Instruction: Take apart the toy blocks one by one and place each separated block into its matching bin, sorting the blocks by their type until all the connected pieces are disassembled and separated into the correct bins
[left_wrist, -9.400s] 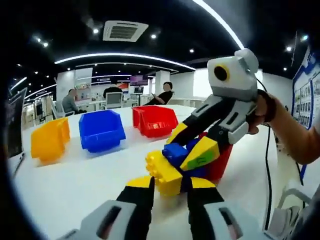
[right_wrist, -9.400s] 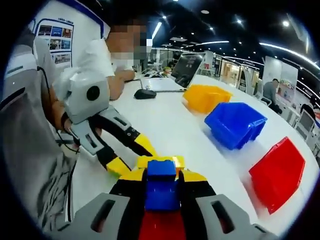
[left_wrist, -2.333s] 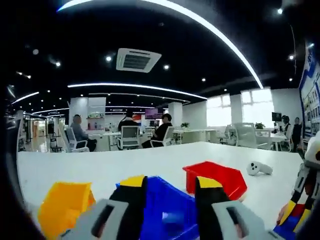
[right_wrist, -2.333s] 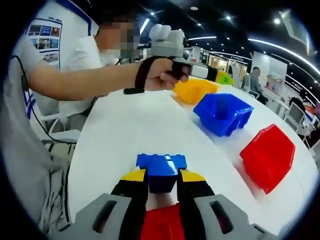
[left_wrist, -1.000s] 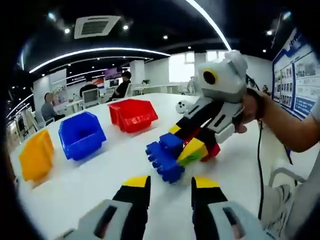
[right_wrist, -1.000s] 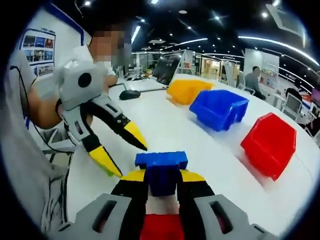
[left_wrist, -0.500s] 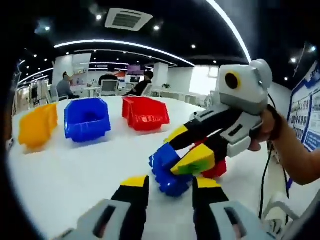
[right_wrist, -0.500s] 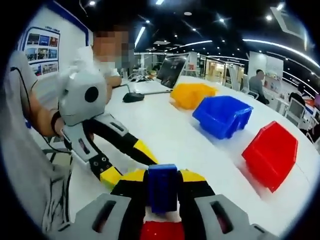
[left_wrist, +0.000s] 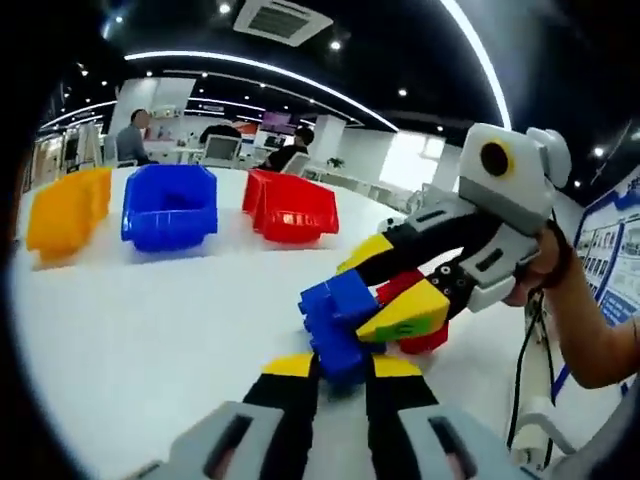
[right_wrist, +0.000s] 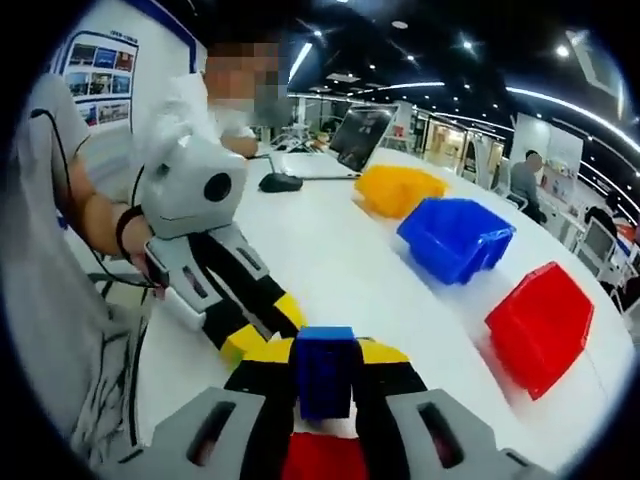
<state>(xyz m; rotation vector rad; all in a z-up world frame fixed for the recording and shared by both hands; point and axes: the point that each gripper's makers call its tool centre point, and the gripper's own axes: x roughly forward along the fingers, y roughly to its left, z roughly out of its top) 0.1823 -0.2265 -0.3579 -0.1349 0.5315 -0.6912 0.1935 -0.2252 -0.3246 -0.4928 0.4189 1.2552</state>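
The left gripper (left_wrist: 339, 366) sits nearest to us in the left gripper view, its two yellow-tipped jaws pinched in on the bottom of a blue block (left_wrist: 338, 320) that hangs just above the white table (left_wrist: 130, 320). That blue block is still stuck to a red block (left_wrist: 418, 335), and we see the right gripper (left_wrist: 398, 290) coming in from the right, its jaws clamped across the blue-and-red lump from the other side. A person's hand (left_wrist: 548, 275) wraps around that gripper's handle at the far right.

Flip over to the right gripper view and we get the same clump from the other end: the right gripper (right_wrist: 326, 358) has the blue block (right_wrist: 325, 370) squeezed between its jaws, with the red block (right_wrist: 322, 455) sitting nearer, low in the picture. The left gripper (right_wrist: 262, 330) pokes in from the left, its tips touching the blue block, though from here we can't really tell how far apart they are.

Farther out on the table we've got three bins in a row, well apart from the blocks. In the left gripper view that's a yellow bin (left_wrist: 66, 210) on the left, a blue bin (left_wrist: 168, 205) in the middle and a red bin (left_wrist: 290, 207) on the right. Way at the back, some people are sitting at desks.
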